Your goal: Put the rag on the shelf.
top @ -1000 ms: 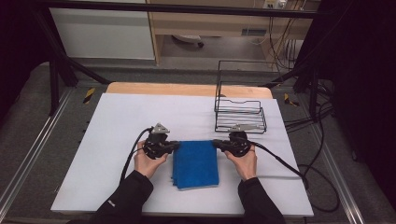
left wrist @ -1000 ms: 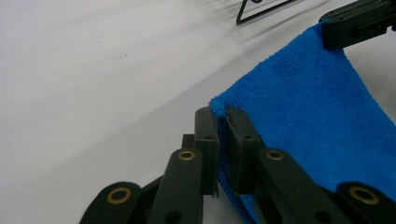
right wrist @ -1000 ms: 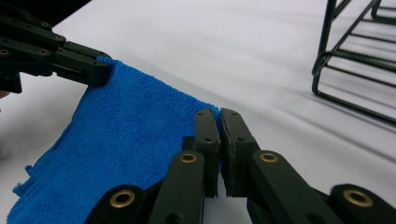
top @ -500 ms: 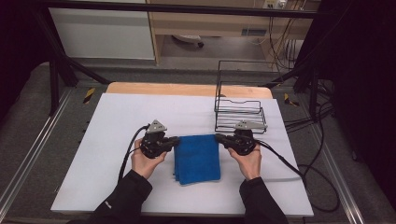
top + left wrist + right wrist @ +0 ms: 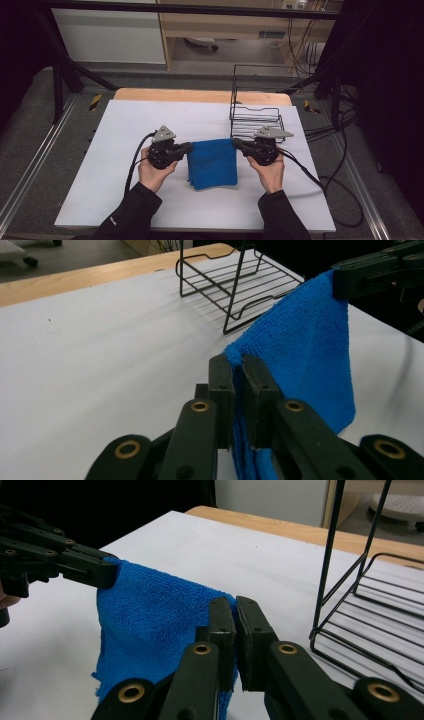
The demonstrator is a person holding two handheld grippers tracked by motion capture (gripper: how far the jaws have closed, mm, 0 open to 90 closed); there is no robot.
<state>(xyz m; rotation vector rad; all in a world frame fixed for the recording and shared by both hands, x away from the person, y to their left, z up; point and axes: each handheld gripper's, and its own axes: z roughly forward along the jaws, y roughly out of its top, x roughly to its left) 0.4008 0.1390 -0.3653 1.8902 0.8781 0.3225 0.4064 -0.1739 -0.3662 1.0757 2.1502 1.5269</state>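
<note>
Two black hand-held grippers, each clamped on one upper corner of a folded blue microfibre cloth point(image 5: 212, 162): left gripper point(image 5: 188, 147) with jaws closed tight on the cloth's left corner, right gripper point(image 5: 235, 144) with jaws likewise pinched shut on the right corner. Cloth stretched between them over the middle of the white table point(image 5: 125, 125), top edge lifted and taut, lower folds hanging down towards the table surface. Just beyond the right gripper, a black wire rack point(image 5: 256, 117) standing upright on the table, apart from the cloth.
</note>
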